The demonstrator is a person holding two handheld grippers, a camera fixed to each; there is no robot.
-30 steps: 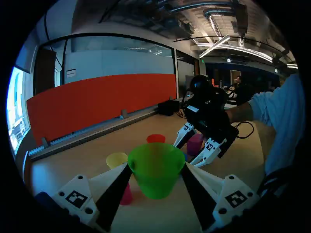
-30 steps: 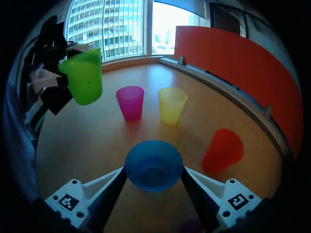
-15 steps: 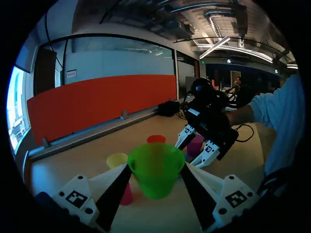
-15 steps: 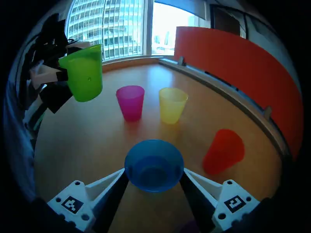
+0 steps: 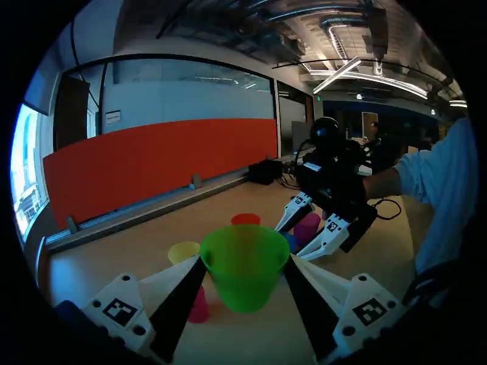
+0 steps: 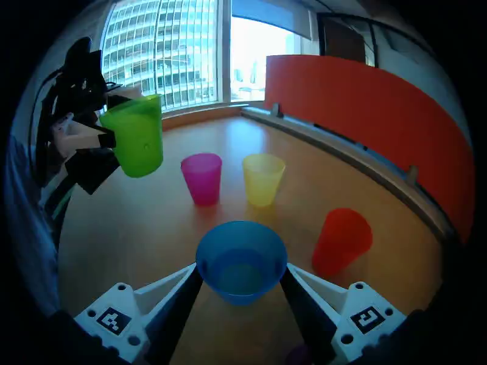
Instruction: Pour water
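Note:
In the left gripper view my left gripper (image 5: 245, 274) is shut on a translucent green cup (image 5: 245, 264), held upright above the wooden table. Farther off on the right, the right gripper (image 5: 304, 228) hangs over the table with a bit of blue cup (image 5: 291, 241) between its fingers. In the right gripper view my right gripper (image 6: 241, 277) is shut on the blue cup (image 6: 241, 260), which has some water in it. The green cup (image 6: 136, 143) shows at upper left in the left gripper (image 6: 91, 146).
A magenta cup (image 6: 203, 177), a yellow cup (image 6: 263, 179) and a red cup (image 6: 339, 241) stand on the wooden table (image 6: 152, 213). A purple cup (image 5: 306, 228) stands behind the right gripper. A rail and an orange panel (image 6: 377, 121) run along the table's far edge.
The right gripper has risen a little with the blue cup and tipped level. The green cup has moved slightly toward it. The cups on the table have not moved.

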